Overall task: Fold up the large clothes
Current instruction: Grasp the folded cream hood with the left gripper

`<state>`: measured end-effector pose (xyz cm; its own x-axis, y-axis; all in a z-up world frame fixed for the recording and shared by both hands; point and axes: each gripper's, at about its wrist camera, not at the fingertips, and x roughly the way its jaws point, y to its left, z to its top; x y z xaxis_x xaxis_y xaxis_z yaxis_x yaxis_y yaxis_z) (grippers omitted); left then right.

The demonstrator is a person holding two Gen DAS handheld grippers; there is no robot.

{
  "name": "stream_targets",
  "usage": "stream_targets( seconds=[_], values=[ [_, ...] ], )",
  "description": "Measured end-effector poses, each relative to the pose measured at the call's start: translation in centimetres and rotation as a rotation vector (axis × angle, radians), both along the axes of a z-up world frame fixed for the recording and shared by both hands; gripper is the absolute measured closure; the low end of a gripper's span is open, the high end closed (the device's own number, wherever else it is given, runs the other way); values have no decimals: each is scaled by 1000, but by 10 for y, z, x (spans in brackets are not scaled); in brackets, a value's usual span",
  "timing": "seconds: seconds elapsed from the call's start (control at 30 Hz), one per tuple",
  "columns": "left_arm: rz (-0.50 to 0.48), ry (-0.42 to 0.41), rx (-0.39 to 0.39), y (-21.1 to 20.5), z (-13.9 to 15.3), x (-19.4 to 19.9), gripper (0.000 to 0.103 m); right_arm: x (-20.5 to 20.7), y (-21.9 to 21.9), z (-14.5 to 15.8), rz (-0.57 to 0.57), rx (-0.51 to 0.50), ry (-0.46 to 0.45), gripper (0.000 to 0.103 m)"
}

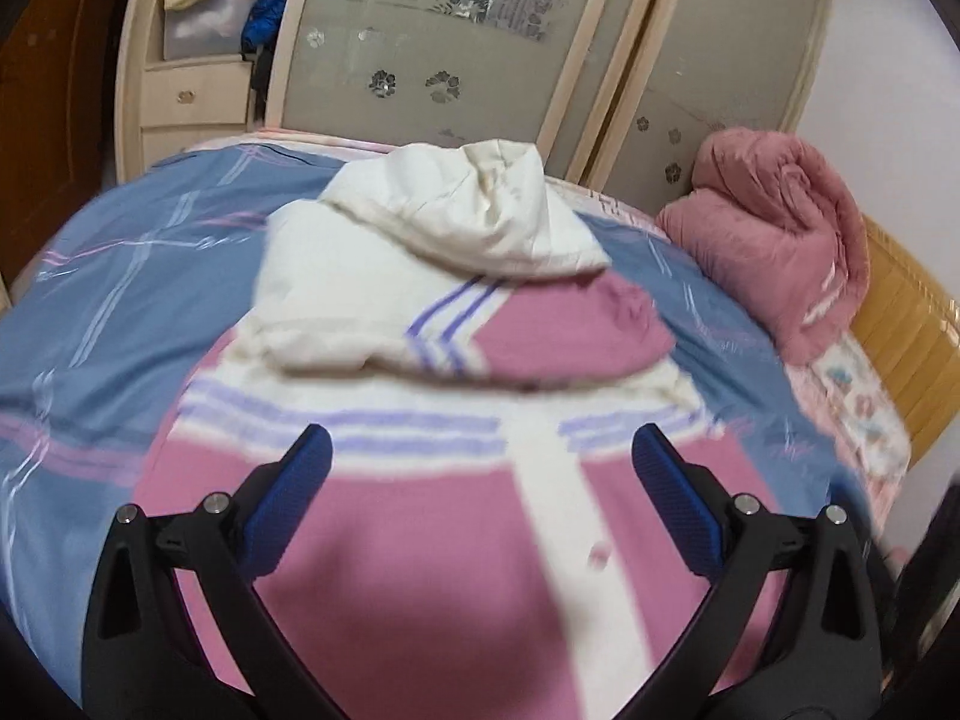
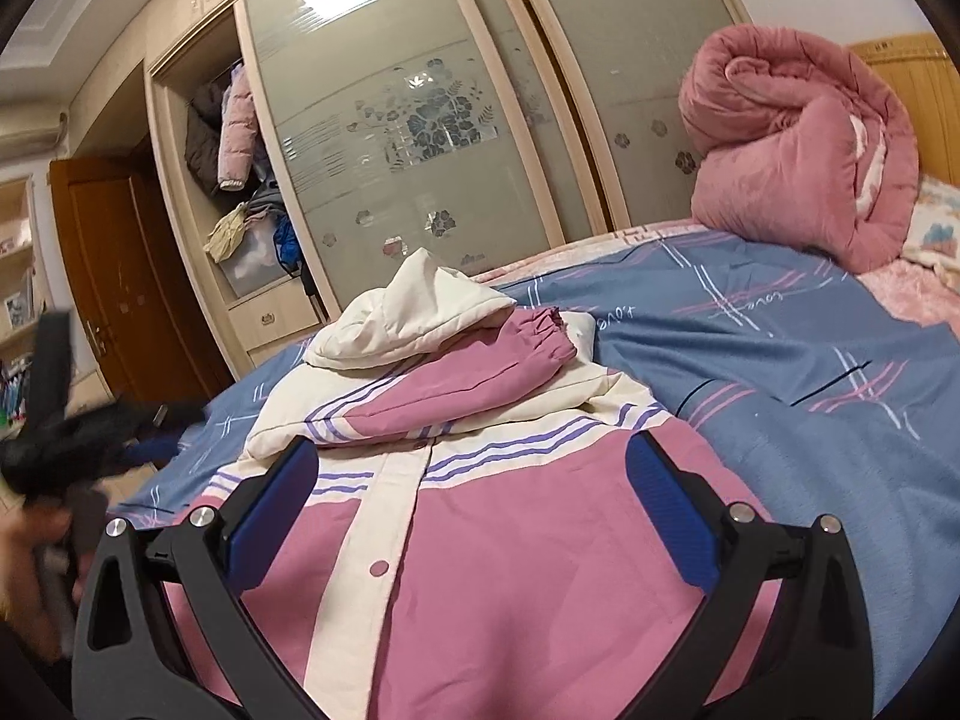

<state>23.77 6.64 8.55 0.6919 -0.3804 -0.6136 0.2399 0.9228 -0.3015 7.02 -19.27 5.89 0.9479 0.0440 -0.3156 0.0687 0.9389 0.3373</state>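
Soft, light jacket; best pinched at six o'clock hem. Left gripper, right gripper wide open, empty.

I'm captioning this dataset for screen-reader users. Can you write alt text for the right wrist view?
The open right tongs hover over a pink and cream jacket lying on a blue bedspread, its sleeves folded across the chest below the cream hood. A rolled pink quilt and wardrobe sit behind.

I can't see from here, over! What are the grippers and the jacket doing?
Both grippers open, left, right, holding nothing. Jacket flat on bed, sleeves folded across chest, hood on top. Nothing in the way.
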Motion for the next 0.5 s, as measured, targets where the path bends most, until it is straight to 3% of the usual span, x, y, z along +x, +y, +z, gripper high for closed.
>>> stream_targets(
  seconds=[0.17,0.37,0.5],
  values=[
    [-4,33,-178,-21,4,83,2,10,-13,-4,-17,56,22,1],
    [80,149,-297,-38,-32,169,5,12,-32,-3,-36,114,32,1],
    [181,251,-347,-35,-69,210,20,12,-43,0,-51,137,23,1]
  ],
)
